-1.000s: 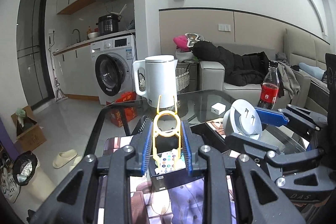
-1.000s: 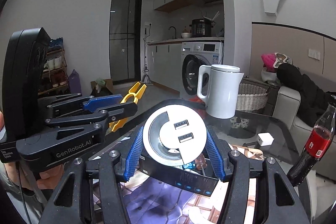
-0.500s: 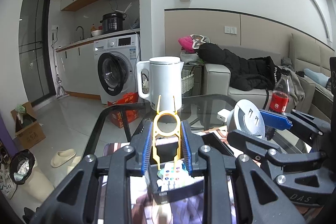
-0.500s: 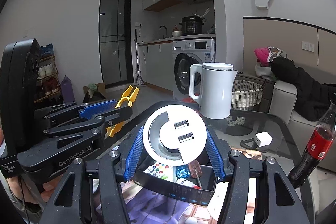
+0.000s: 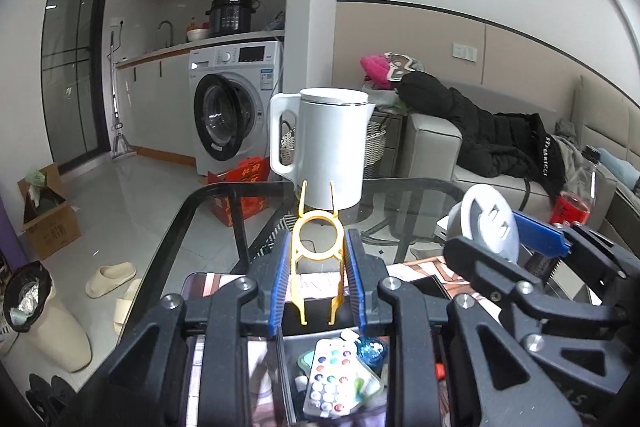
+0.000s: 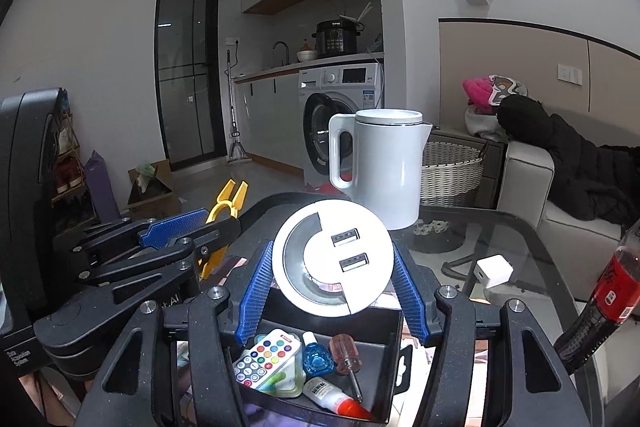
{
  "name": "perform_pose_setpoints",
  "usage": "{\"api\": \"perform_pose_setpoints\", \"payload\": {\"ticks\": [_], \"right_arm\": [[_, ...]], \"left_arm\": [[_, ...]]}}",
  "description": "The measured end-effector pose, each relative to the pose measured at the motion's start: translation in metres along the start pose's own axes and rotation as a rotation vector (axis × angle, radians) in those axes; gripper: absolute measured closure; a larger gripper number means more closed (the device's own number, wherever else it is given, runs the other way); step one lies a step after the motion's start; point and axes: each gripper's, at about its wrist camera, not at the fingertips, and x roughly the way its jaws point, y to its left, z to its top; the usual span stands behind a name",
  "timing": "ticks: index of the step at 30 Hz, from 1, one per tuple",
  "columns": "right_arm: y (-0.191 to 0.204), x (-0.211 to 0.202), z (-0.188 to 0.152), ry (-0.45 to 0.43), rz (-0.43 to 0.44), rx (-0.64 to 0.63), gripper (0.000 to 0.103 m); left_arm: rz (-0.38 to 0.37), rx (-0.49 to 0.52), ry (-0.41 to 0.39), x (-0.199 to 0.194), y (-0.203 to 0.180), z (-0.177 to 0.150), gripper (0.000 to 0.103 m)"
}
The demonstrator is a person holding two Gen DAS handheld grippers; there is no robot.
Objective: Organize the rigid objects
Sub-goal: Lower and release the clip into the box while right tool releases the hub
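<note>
My left gripper (image 5: 316, 263) is shut on a yellow plastic clip tool (image 5: 317, 247), held above the black bin (image 5: 288, 379). My right gripper (image 6: 334, 263) is shut on a round white USB socket disc (image 6: 334, 263), held over the same bin (image 6: 394, 355). In the bin lie a white remote with coloured buttons (image 6: 266, 357), a small blue bottle (image 6: 317, 355), a screwdriver (image 6: 346, 351) and a tube with a red cap (image 6: 336, 401). The left gripper and its yellow tool (image 6: 224, 211) show at the left of the right wrist view; the disc (image 5: 486, 223) shows in the left wrist view.
A white kettle (image 6: 384, 167) stands at the far edge of the glass table (image 6: 500, 239). A white charger cube (image 6: 494, 269) lies on the right. A cola bottle (image 6: 604, 299) stands at the right edge. Washing machine, sofa and floor lie beyond.
Both grippers have risen and drawn back a little over the bin with their objects held. More of the bin's contents now show below the fingers.
</note>
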Motion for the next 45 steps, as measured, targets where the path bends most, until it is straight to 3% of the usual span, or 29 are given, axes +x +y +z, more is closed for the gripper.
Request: {"api": "perform_pose_setpoints", "payload": {"ticks": [11,16,18,21,25,31,45], "right_arm": [[0.001,0.004,-0.004,0.036,0.006,-0.001,0.045],[-0.001,0.011,-0.003,0.082,-0.001,0.008,0.045],[-0.004,0.020,-0.005,0.139,-0.003,0.019,0.045],[-0.013,0.046,-0.018,0.308,0.002,0.067,0.045],[-0.021,0.072,-0.043,0.480,0.015,0.110,0.045],[-0.020,0.082,-0.051,0.547,0.023,0.100,0.045],[-0.021,0.078,-0.049,0.556,0.024,0.103,0.044]], "left_arm": [[-0.006,-0.003,0.028,0.010,0.001,0.000,0.078],[-0.009,-0.007,0.149,0.027,0.002,-0.003,0.078],[-0.003,0.006,0.214,0.038,0.000,-0.007,0.079],[-0.017,0.007,0.364,0.061,-0.001,-0.018,0.079],[-0.018,0.010,0.475,0.077,-0.005,-0.030,0.079],[-0.022,0.005,0.549,0.084,-0.003,-0.038,0.079],[-0.065,-0.026,0.540,0.081,0.001,-0.042,0.073]]}}
